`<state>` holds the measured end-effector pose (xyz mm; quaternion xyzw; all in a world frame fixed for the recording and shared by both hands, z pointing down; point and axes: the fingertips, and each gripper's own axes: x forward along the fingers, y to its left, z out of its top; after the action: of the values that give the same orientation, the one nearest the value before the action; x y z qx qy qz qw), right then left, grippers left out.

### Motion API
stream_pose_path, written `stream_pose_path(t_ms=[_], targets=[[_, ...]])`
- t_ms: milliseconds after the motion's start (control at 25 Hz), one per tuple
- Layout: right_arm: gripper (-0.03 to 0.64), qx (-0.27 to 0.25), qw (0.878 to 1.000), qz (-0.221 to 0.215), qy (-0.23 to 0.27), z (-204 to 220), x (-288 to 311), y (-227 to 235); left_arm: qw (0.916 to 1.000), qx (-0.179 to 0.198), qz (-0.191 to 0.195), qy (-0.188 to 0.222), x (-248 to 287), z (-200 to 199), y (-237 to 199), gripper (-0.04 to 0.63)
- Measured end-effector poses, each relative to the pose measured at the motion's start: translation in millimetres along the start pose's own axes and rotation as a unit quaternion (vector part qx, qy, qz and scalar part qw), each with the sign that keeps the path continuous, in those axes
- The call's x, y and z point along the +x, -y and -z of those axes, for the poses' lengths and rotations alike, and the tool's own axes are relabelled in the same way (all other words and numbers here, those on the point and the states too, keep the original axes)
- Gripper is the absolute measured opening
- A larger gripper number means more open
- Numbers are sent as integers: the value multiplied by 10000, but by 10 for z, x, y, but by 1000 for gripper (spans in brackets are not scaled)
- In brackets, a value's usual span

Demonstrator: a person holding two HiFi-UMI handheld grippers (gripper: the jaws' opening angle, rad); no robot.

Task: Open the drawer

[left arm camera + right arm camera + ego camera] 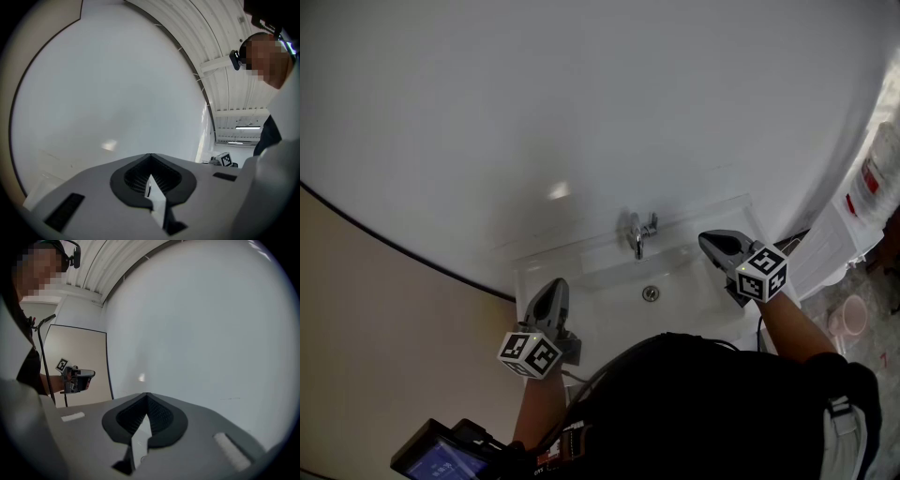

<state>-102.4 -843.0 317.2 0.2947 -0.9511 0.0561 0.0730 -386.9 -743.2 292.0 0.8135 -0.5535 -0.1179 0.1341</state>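
The left tool and right tool flank the tap, both closed and holding nothing.

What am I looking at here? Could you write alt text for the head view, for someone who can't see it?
A person, seen from above, holds the left gripper and the right gripper, both shut and empty, at either side of a white sink. The sink has a tap and stands against a white wall.

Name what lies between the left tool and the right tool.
Head view: the white sink, with its tap and drain, lies between the left tool and right tool.
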Motion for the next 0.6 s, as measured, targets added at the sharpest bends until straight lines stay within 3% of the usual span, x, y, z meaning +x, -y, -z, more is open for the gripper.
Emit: stream_pose_path(t_ms=[600], targets=[[-6,-66,10000,-61,-24,6,16,-23,10000,-22,-2,8,3,18,11,-1]])
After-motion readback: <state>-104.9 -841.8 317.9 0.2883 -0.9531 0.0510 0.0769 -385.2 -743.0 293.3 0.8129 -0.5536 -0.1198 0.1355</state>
